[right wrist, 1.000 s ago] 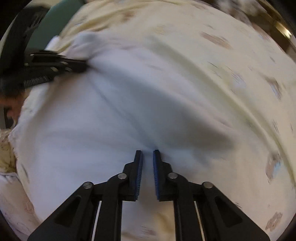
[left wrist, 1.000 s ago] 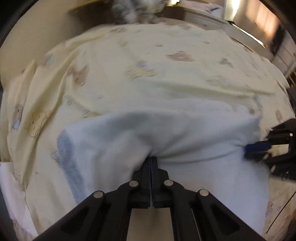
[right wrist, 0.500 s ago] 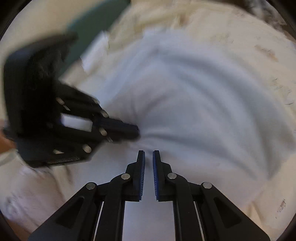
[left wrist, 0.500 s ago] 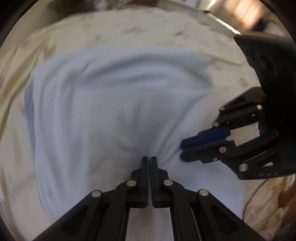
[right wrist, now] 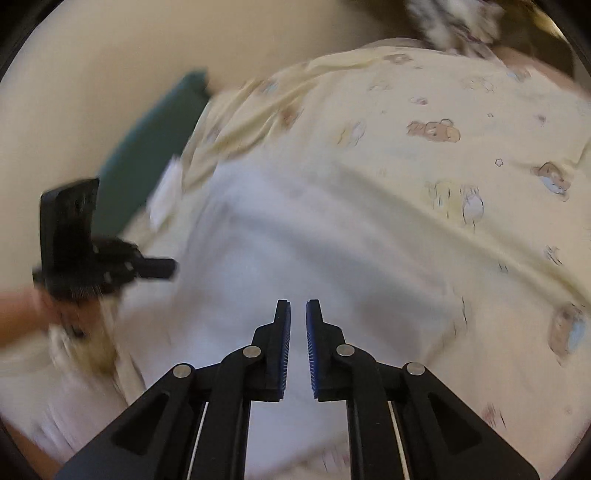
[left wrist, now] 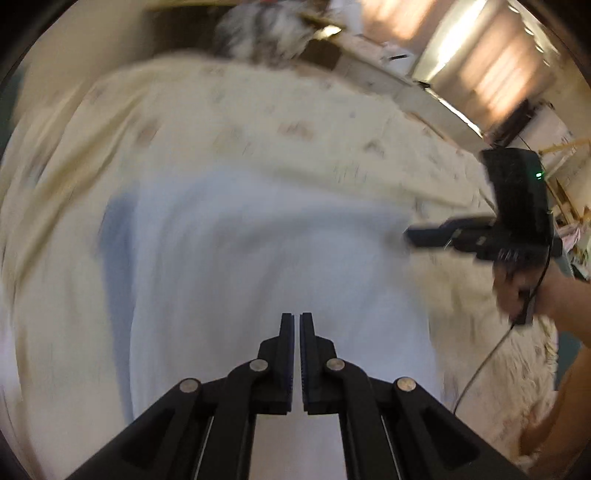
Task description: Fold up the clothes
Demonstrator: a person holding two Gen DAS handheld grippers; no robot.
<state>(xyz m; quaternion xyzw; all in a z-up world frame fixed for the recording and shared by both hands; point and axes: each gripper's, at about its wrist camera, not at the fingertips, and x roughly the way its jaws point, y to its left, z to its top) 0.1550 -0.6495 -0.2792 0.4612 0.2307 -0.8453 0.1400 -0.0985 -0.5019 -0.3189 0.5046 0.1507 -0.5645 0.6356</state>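
A white garment (left wrist: pixel 266 258) with a grey-blue band (left wrist: pixel 118 251) along its left edge lies spread on the cream printed bed sheet (left wrist: pixel 258 122). My left gripper (left wrist: pixel 296 318) hovers over its near part, fingers almost touching, no cloth pinched between them. My right gripper (right wrist: pixel 298 306) is above the same garment (right wrist: pixel 295 236), its blue-padded fingers (right wrist: pixel 314 332) a narrow gap apart and empty. Each gripper shows in the other's view: the right gripper (left wrist: pixel 413 236) at the garment's right edge, the left gripper (right wrist: pixel 171 267) at its left edge. Both views are motion-blurred.
A person's hand (left wrist: pixel 517 291) holds the right gripper's handle, with a cable trailing down. A dark green panel (right wrist: pixel 147 151) stands beside the bed on the left. A grey fluffy item (left wrist: pixel 266 33) lies at the far end of the bed. A wooden frame edge (left wrist: pixel 406 92) runs along the right.
My left gripper has let go of the garment fold it was pinching and drawn back. The garment now lies flatter on the sheet. The right gripper swung out to the garment's right edge.
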